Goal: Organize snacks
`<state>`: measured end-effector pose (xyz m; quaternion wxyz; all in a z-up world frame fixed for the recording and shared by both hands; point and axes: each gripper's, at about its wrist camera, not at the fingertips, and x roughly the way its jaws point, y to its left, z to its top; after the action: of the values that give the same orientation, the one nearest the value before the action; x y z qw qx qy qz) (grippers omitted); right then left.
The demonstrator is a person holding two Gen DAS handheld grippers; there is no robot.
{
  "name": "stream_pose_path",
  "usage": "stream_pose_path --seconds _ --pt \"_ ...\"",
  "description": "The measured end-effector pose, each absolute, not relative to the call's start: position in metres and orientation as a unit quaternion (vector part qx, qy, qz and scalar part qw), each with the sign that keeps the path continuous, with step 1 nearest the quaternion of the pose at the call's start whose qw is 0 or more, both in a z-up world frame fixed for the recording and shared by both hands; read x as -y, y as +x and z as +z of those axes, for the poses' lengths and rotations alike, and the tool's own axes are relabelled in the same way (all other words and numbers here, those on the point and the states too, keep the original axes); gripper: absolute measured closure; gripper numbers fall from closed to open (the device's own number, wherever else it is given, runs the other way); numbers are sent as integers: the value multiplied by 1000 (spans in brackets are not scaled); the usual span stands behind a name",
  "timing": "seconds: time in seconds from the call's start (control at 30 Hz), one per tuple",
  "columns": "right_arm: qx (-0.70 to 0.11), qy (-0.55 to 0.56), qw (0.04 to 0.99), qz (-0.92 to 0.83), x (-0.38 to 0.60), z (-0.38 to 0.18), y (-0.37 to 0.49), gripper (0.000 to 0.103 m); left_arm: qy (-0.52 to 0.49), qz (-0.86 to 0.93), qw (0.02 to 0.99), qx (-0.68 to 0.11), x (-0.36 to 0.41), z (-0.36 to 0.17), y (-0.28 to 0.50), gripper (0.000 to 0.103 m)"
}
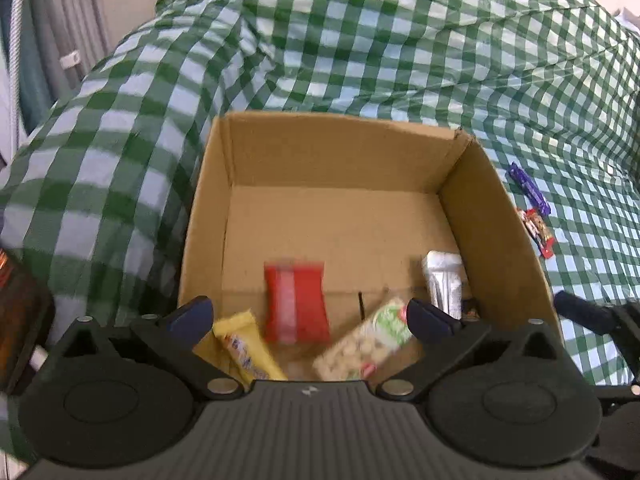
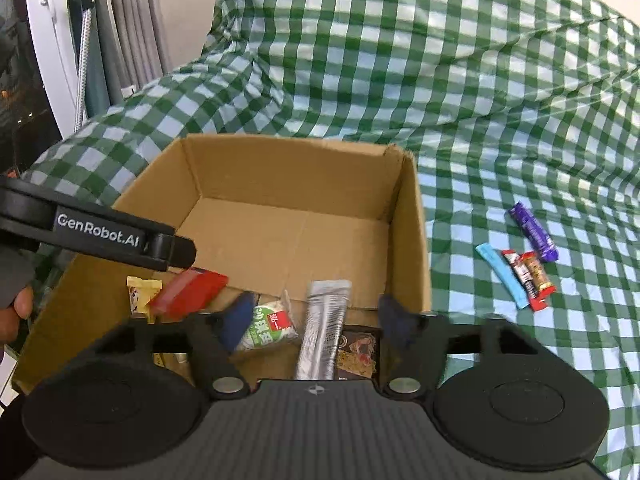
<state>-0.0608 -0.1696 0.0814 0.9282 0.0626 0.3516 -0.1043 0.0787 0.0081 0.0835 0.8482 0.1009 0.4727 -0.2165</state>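
An open cardboard box (image 1: 336,148) (image 2: 288,160) sits on the green checked cloth. My left gripper (image 1: 310,314) is open above the box's near side, and a blurred red packet (image 1: 295,304) (image 2: 188,294) is just below it, free of the fingers. In the box lie a yellow packet (image 1: 244,348) (image 2: 140,294), a green-and-white packet (image 1: 366,340) (image 2: 266,330), a silver packet (image 1: 442,280) (image 2: 324,334) and a dark packet (image 2: 358,354). My right gripper (image 2: 316,320) is open and empty over the box's near right corner. The left gripper's arm (image 2: 100,232) reaches in from the left.
On the cloth right of the box lie a purple bar (image 2: 534,232) (image 1: 528,188), a red bar (image 2: 528,278) (image 1: 538,230) and a light blue stick (image 2: 502,274). Bunched checked cloth rises behind the box. Curtains and a window frame (image 2: 48,40) stand at far left.
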Motion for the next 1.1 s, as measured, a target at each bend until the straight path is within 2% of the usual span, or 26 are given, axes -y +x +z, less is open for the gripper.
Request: stream_pose_path --seconds 0.17,0.37,0.63,1.1 --pt "-359 65 926 -97 153 89 -93 8 96 -211 847 -479 -31 93 51 0" --pt "-350 75 929 -95 126 106 -137 3 89 -202 852 -474 -63 109 -2 0" --pt "-319 61 940 -99 96 135 -185 3 74 -191 870 -448 -93 131 -59 0" --pt "-271 59 953 -122 62 152 -250 2 73 -201 894 -393 -109 155 -123 0"
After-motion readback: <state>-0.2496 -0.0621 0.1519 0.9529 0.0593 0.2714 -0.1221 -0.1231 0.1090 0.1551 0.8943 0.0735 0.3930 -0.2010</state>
